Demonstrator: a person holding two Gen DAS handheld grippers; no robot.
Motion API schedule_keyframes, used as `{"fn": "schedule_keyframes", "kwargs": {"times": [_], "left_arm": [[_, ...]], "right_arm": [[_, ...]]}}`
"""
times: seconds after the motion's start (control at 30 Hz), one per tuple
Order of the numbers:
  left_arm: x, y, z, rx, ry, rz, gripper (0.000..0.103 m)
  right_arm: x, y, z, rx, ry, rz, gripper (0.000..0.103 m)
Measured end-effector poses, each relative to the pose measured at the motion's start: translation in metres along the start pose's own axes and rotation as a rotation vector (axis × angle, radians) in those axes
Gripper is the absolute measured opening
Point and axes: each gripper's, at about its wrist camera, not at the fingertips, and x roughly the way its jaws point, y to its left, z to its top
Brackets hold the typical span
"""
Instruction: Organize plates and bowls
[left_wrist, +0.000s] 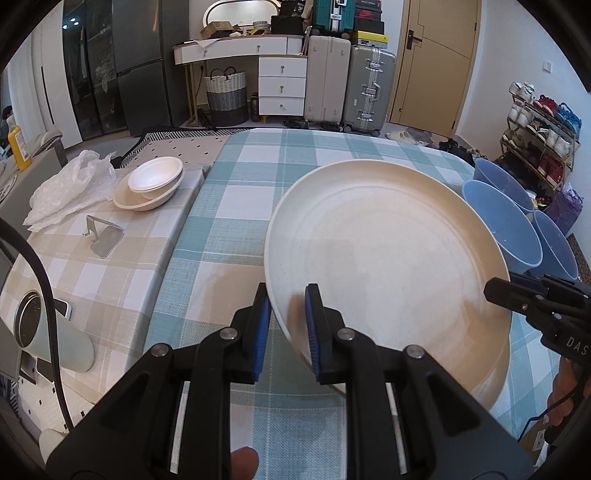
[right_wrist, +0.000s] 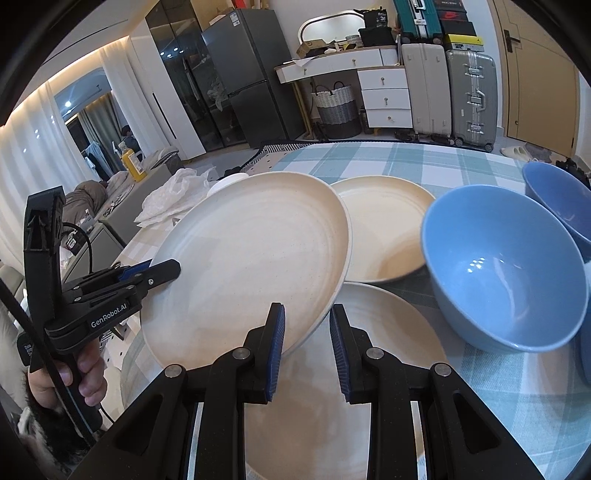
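Observation:
My left gripper (left_wrist: 286, 299) is shut on the near rim of a large cream plate (left_wrist: 388, 258) and holds it tilted above the table; the plate also shows in the right wrist view (right_wrist: 251, 258), with the left gripper (right_wrist: 162, 267) at its left edge. My right gripper (right_wrist: 306, 317) is open with its jaws on either side of that plate's right rim, not clamped. Under it lies a second cream plate (right_wrist: 384, 325), and a third (right_wrist: 384, 225) lies behind. Blue bowls (right_wrist: 506, 273) stand to the right, also seen in the left wrist view (left_wrist: 495, 206).
The table has a teal checked cloth (left_wrist: 236, 206). A side table to the left carries stacked cream and white bowls (left_wrist: 151, 184), a crumpled plastic bag (left_wrist: 70, 184), a metal phone stand (left_wrist: 103, 236) and a pale green device (left_wrist: 48, 332). Suitcases and drawers stand behind.

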Motion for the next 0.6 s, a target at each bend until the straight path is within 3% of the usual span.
{"fn": "schedule_keyframes", "kwargs": {"times": [0.6], "left_arm": [[-0.002,-0.044,-0.027,0.078,0.024,-0.045,0.015]], "right_arm": [[-0.041,-0.024,-0.047,0.055,0.003,-0.048,0.025]]}}
